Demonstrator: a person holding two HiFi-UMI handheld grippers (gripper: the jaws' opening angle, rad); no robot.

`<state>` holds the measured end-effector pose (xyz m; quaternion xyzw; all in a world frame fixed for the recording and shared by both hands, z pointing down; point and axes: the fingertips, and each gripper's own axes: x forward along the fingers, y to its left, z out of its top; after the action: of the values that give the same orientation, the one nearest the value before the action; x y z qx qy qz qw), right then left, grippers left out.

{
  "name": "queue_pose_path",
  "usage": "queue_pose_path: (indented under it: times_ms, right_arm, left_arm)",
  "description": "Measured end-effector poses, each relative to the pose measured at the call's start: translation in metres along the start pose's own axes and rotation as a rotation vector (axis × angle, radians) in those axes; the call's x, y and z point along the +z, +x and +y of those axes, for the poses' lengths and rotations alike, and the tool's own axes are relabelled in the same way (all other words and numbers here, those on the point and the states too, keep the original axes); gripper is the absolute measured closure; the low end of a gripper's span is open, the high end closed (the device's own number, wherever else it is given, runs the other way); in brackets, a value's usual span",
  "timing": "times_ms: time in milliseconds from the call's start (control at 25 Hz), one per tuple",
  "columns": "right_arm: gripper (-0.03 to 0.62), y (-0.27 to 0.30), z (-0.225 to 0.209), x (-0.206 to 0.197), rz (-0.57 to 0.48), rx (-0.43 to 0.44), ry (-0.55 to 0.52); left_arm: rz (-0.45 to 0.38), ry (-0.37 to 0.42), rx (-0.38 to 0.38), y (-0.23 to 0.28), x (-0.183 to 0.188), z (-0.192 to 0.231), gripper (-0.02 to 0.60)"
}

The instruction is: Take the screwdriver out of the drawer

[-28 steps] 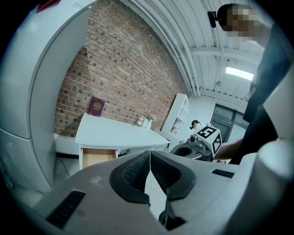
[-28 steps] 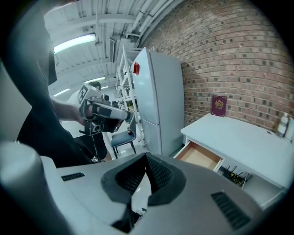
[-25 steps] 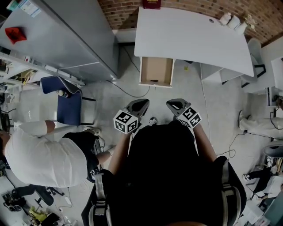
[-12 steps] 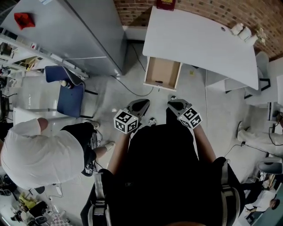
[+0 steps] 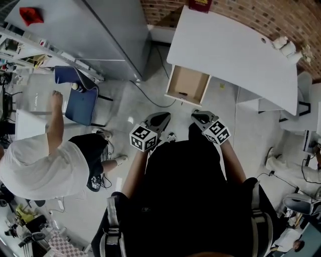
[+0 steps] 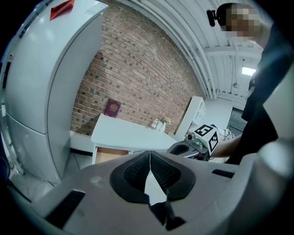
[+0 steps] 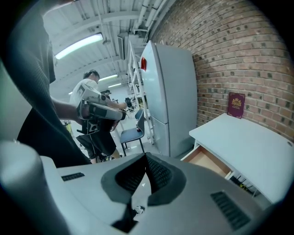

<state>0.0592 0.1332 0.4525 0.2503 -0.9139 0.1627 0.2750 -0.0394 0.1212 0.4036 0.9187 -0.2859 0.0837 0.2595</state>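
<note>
Wooden drawer (image 5: pixel 188 80) now lies closer to the right gripper (image 5: pixel 199 116).

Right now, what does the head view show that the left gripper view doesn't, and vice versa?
Head view only: a small dark item lying in the open drawer, too small to identify, and a blue chair. Left gripper view only: the left gripper up close, jaws together with nothing between, and a ceiling light. Both: the drawer, white desk, brick wall and right gripper.
</note>
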Motion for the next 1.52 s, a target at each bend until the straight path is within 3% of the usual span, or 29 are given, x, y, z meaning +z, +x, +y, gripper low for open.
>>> queue_pose_path:
  times_ms: [1320,1520]
  right_arm:
    - [0.539,0.028,-0.081,0.005,0.111,0.188,-0.044]
    - [0.539,0.033,-0.086,0.004,0.130,0.217,-0.053]
  left_arm:
    - [-0.004,-0.113,0.141,0.055,0.019,0.037,0.563]
    - [-0.035,-0.140,0.146,0.062,0.024,0.040,0.563]
